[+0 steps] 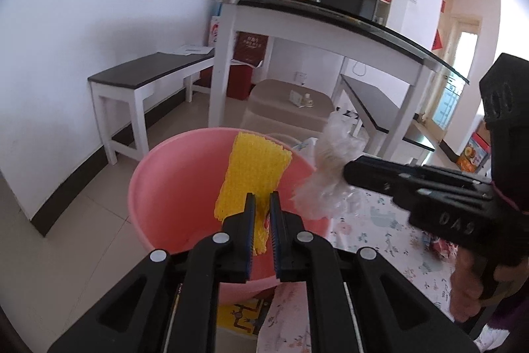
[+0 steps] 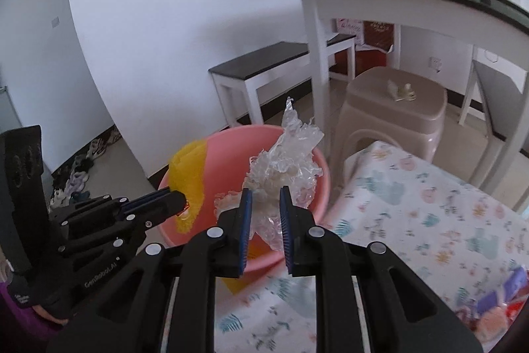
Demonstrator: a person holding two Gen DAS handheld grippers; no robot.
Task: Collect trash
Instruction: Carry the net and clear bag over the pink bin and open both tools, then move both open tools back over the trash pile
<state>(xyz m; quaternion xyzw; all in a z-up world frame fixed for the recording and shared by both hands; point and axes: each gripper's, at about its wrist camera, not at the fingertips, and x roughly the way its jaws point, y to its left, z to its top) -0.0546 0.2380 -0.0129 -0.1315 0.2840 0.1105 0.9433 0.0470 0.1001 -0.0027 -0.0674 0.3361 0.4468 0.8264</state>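
Observation:
A pink plastic basin (image 1: 172, 184) stands on the floor beside a table with a floral cloth (image 1: 390, 240). My left gripper (image 1: 263, 204) is shut on a yellow foam net (image 1: 254, 174) and holds it over the basin. My right gripper (image 2: 266, 197) is shut on a crumpled clear plastic wrapper (image 2: 287, 161) above the basin's (image 2: 317, 184) right rim. The right gripper (image 1: 350, 171) shows at the right of the left wrist view with the wrapper (image 1: 330, 174). The left gripper (image 2: 182, 199) shows at the left of the right wrist view with the net (image 2: 190, 177).
A beige plastic stool (image 2: 393, 108) stands behind the basin. A white table with a dark glass top (image 1: 330, 12) and dark-topped benches (image 1: 145, 71) stand behind it. Colourful wrappers (image 2: 496, 306) lie on the floral cloth at the right. Shoes (image 2: 79, 174) lie along the wall.

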